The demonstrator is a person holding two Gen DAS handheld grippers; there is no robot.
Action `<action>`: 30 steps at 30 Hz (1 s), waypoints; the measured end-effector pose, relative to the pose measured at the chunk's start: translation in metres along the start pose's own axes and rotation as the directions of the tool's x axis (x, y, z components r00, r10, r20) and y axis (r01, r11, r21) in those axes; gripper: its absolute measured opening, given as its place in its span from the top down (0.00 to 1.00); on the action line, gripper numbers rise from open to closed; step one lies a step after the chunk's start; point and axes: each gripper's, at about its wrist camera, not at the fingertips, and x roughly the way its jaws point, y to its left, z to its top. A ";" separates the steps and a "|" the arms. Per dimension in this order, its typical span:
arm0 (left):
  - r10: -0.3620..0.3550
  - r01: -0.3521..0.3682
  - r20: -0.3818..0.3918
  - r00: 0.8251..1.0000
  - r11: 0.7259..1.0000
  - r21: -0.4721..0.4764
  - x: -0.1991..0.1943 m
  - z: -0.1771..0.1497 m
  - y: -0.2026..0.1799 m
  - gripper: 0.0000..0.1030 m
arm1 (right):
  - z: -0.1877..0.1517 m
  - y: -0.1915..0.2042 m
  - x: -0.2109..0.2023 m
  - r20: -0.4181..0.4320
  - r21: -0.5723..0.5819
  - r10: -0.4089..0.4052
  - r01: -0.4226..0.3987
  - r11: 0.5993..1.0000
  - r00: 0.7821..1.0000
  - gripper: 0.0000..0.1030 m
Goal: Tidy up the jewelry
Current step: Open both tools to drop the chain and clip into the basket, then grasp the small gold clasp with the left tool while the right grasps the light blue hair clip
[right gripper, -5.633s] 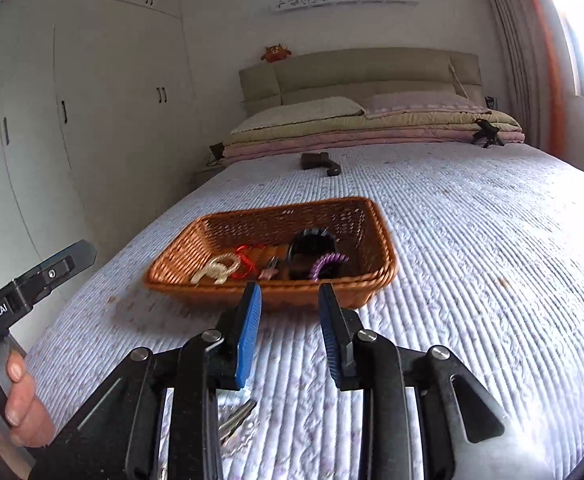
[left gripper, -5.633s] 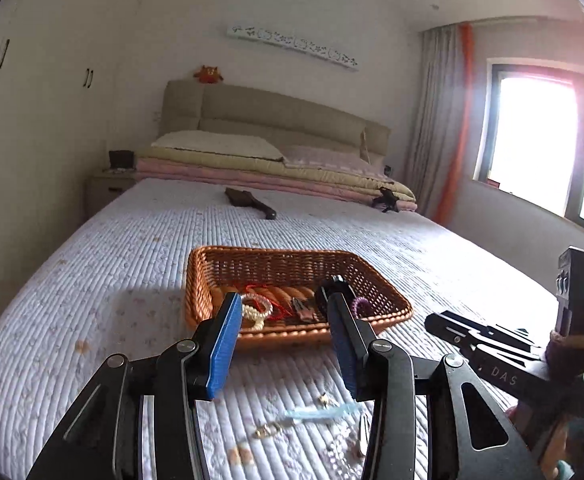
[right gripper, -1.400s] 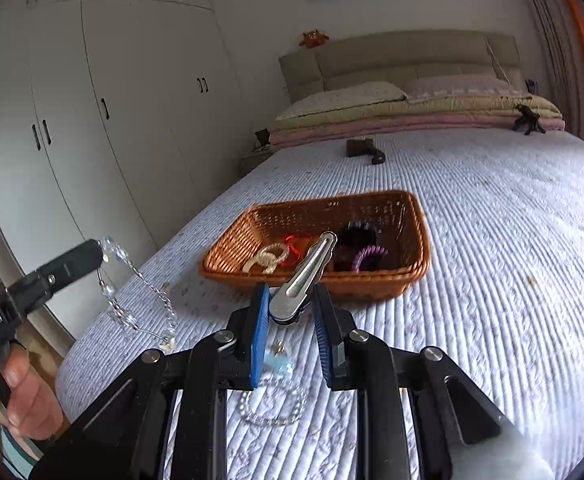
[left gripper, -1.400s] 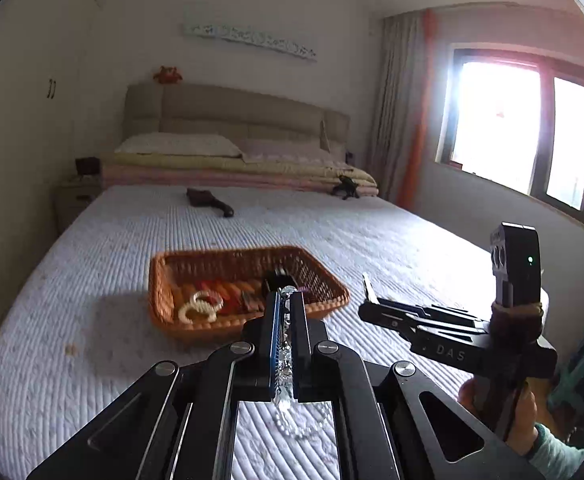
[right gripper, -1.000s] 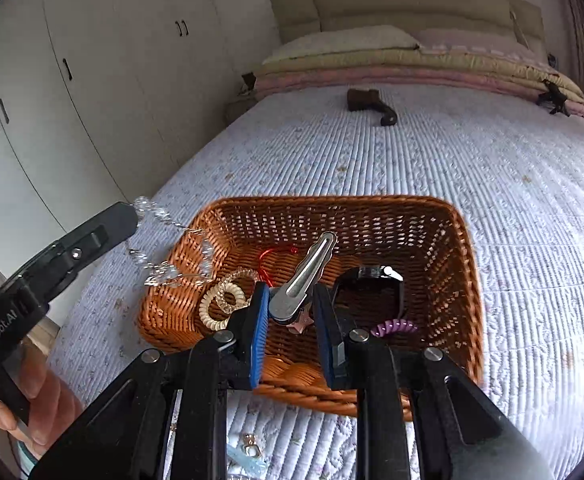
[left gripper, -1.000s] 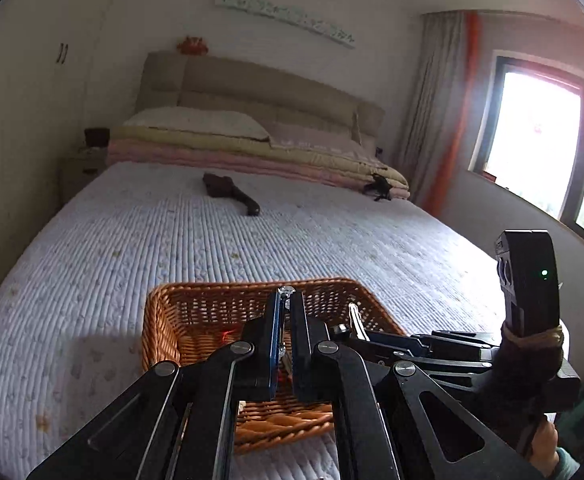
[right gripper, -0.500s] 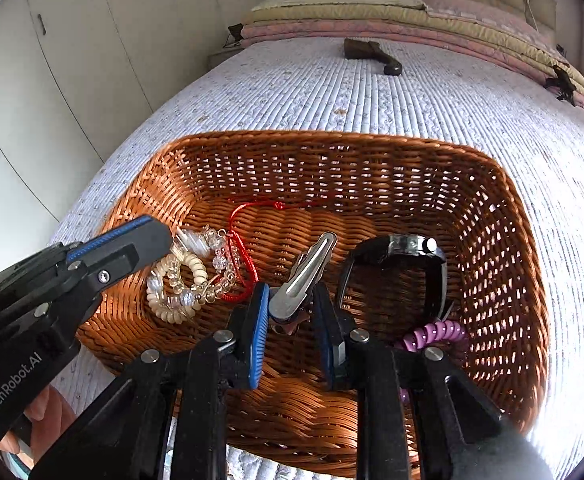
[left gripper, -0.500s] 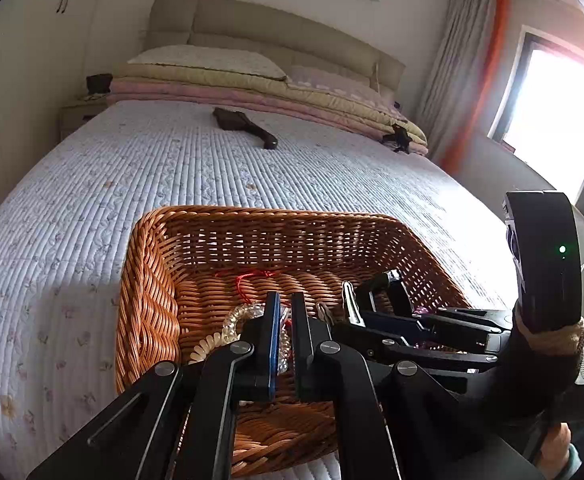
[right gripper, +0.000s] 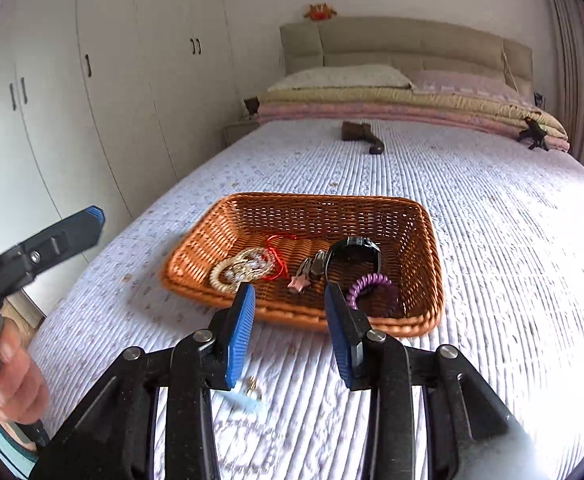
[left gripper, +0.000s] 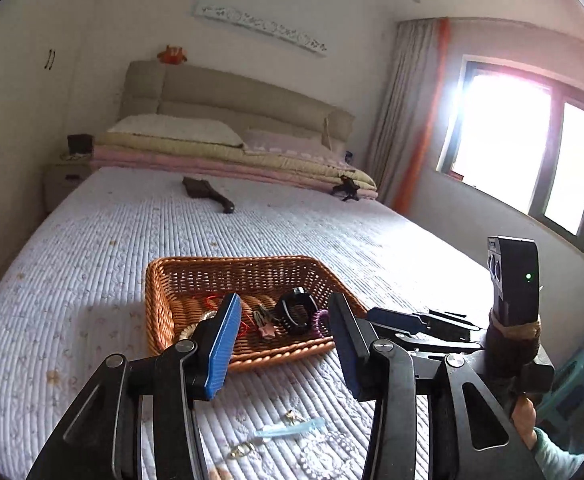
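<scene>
Both your grippers hang with jaws apart and nothing between them, just short of the wicker basket [right gripper: 419, 236] on the bed [right gripper: 511, 240].

Your left gripper [left gripper: 282, 320] and right gripper [right gripper: 288, 300] each hold their 2 blue pads wide, above the quilt near the basket's front rim. Inside the basket lie a cream bead bracelet [right gripper: 228, 270] tangled with clear crystals, a red cord [right gripper: 278, 252], a metal hair clip [right gripper: 311, 266], a black watch [right gripper: 355, 254] and a purple coil hair tie [right gripper: 371, 284]. On the quilt in front of the basket, between you and it, rest a pale blue clip [left gripper: 290, 428], small gold pieces [left gripper: 240, 449] and a clear bead strand [left gripper: 323, 454]. A dark brush [right gripper: 361, 134] lies well apart, near the pillows.
</scene>
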 end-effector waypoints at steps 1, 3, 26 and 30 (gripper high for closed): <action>-0.002 0.002 0.014 1.000 1.000 0.004 -0.012 -0.002 -0.004 0.55 | -0.005 0.002 -0.010 0.014 -0.003 -0.001 0.002 1.000 1.000 0.62; -0.022 0.021 0.037 0.999 1.000 0.008 -0.035 -0.010 -0.011 0.55 | -0.016 0.006 -0.028 0.043 -0.006 0.005 -0.005 1.000 0.999 0.62; 0.050 -0.082 -0.217 0.975 0.987 -0.141 0.042 -0.107 0.049 0.46 | -0.071 0.008 0.033 -0.113 0.067 0.100 -0.092 0.993 0.989 0.56; 0.089 -0.132 -0.295 0.951 0.983 -0.129 0.058 -0.114 0.049 0.47 | -0.075 0.007 0.040 -0.154 0.068 0.124 -0.115 0.991 0.980 0.56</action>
